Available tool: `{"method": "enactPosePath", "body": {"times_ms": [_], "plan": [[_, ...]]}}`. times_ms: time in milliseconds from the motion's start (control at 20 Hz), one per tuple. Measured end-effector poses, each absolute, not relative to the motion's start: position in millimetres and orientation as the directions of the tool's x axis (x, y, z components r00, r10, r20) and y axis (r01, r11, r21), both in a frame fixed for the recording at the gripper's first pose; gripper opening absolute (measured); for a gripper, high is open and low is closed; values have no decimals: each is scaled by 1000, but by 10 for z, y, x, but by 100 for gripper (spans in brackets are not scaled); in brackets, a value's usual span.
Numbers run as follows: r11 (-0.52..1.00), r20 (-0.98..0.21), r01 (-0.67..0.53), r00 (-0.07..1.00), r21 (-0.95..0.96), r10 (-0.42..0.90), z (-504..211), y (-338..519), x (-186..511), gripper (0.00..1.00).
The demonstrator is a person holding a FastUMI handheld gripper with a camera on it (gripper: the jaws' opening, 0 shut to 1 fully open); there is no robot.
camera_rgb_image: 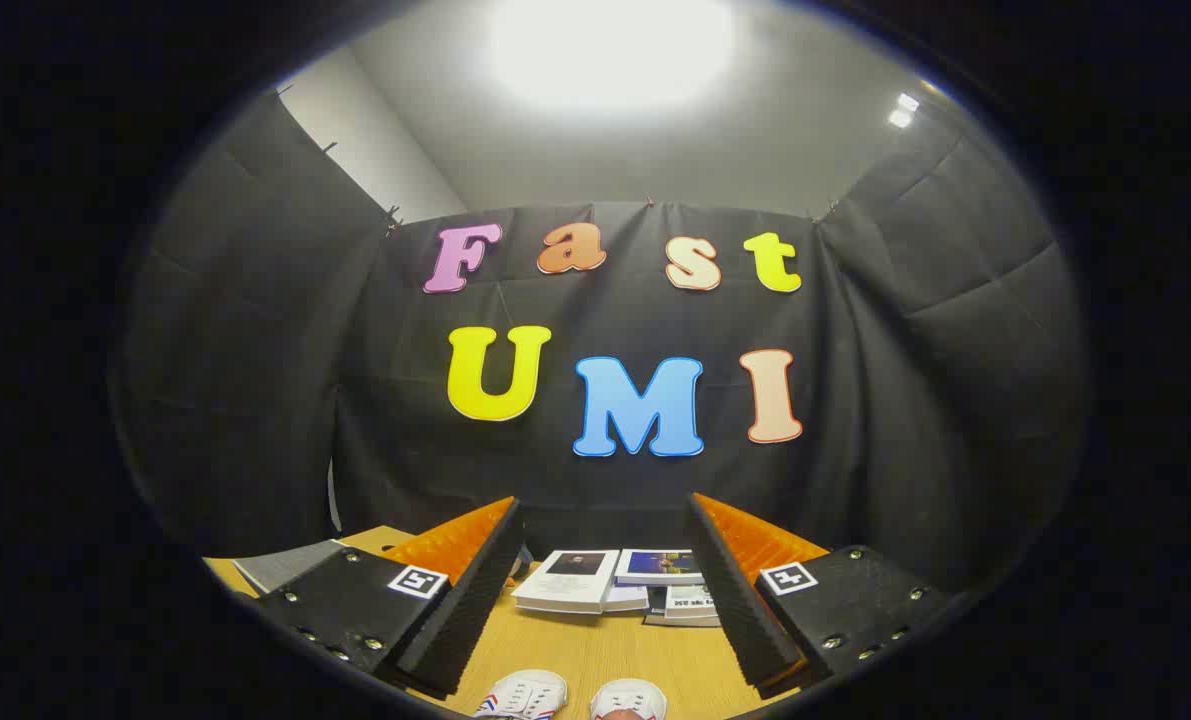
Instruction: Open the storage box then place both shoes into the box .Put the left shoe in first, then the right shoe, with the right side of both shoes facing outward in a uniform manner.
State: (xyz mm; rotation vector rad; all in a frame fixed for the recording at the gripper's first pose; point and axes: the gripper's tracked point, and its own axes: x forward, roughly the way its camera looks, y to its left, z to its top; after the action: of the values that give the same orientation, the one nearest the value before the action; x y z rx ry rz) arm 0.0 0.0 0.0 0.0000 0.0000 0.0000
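Observation:
My gripper (603,520) is held high above a wooden table (595,650) and stands open, with nothing between its fingers. Two white shoes lie side by side on the table below the fingers, toes pointing away from me. The shoe on the left (523,695) has red and blue stripes on its side. Of the shoe on the right (628,699) I see the toe and laces. Both sit between the two fingers, nearer to me than the fingertips.
Beyond the shoes, a pile of books and booklets (610,580) lies near the table's far edge. A grey flat object (285,563) sits at the table's left side, behind the left finger. Black cloth walls close the booth all round.

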Motion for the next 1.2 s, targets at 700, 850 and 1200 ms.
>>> {"method": "enactPosePath", "body": {"times_ms": [700,850,1200], "plan": [[1000,-7,-27,1000,8,27,45,71,20,98],[999,-25,-43,999,9,43,33,135,44,98],[997,-1,-67,998,29,67,158,262,60,98]]}}
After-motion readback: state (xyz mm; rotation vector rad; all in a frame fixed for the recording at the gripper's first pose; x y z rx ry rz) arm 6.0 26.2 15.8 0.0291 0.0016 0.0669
